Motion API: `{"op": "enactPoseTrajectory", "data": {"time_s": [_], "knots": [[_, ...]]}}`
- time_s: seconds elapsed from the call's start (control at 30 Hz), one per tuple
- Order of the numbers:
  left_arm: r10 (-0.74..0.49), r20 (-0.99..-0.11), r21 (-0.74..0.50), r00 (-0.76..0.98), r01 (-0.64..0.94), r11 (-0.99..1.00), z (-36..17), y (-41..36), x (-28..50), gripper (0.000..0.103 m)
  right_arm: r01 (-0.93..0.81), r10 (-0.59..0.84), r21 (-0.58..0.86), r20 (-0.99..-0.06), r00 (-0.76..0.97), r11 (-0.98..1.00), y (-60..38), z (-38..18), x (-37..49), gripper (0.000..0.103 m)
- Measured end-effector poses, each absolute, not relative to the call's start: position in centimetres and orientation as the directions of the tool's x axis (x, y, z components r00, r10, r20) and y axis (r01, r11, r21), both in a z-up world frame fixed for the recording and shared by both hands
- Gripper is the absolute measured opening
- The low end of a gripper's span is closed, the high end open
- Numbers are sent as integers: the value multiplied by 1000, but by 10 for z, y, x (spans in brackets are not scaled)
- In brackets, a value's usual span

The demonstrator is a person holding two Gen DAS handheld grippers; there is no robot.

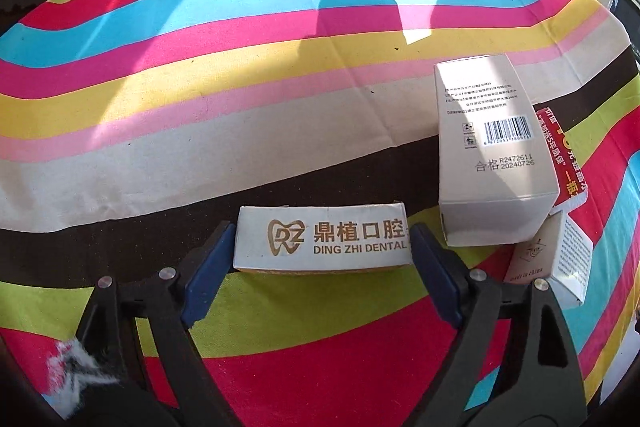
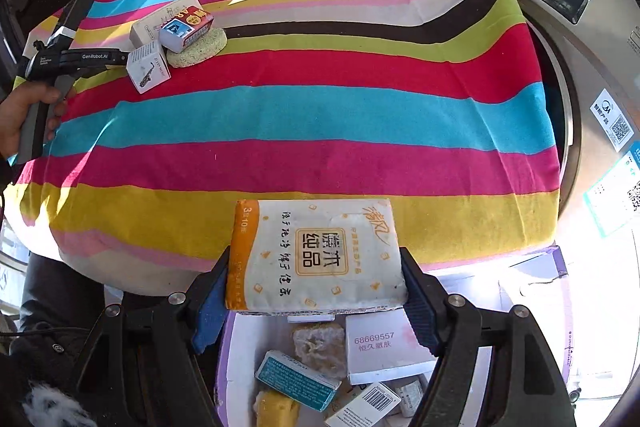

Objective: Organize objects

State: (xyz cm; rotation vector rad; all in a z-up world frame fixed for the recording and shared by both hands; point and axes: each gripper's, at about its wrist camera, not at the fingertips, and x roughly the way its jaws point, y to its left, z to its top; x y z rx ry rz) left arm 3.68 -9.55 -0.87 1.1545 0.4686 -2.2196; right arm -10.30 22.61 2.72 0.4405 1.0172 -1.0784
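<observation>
- In the left wrist view, the left gripper [image 1: 322, 247] is clenched on a white dental box [image 1: 322, 239] printed "DING ZHI DENTAL"; a blue pad presses each short end, and the box sits low over the striped cloth [image 1: 240, 67].
- To its right, a taller white box with a barcode [image 1: 494, 155] lies on the cloth, its near corner just beside the right pad.
- Under that box's far side a red-and-white box [image 1: 568, 163] sticks out, and a small white box marked "made in china" [image 1: 548, 259] lies near the right finger.
- In the right wrist view, at far left, a hand [image 2: 24, 119] holds the left gripper's handle, its tip reaching among a cluster of boxes on the cloth.
- That cluster includes a small box with a saxophone picture [image 2: 147, 67], a long white box [image 2: 160, 21], and a red-and-blue box [image 2: 186, 29] resting on a pale round sponge [image 2: 200, 47].
- At centre, the right gripper [image 2: 316, 279] grasps a tissue pack [image 2: 316, 255] with orange trim, held at the cloth's near edge above a purple-rimmed bin [image 2: 228, 367].
- The bin holds a teal box [image 2: 298, 379], a rough stone-like lump [image 2: 320, 347], a yellow piece [image 2: 276, 409] and a white box numbered 68669557 [image 2: 380, 351].
- At right stands a washing machine [image 2: 580, 67].
</observation>
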Motion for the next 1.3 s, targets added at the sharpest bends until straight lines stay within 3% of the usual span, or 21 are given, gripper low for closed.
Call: {"op": "enactPoseTrajectory", "data": {"time_s": [0.23,0.4,0.63,0.83,1.1,1.3], "knots": [[-373,-825,-9,-426,669,-743,-5,-78,58,83,909,-480,-185,-877,18,372,241,25,-146,76],[-386,-772,-39,-505,644,-764,23,-23,87,83,922,-446,-188,-895,-18,340,243,14,-160,76],[-104,-692,-233,-714,358,-904,55,80,68,83,921,-406,-200,-912,-51,333,237,0,-159,76],[138,-685,-323,-715,128,-938,52,156,30,83,923,-410,-231,-908,-89,309,233,1,-158,76],[275,-712,-362,-646,3,-932,33,211,6,84,932,-410,-247,-904,-123,264,233,1,-174,78],[319,-726,-398,-610,-6,-917,23,221,-1,87,939,-418,-244,-900,-126,243,229,4,-183,85]]}}
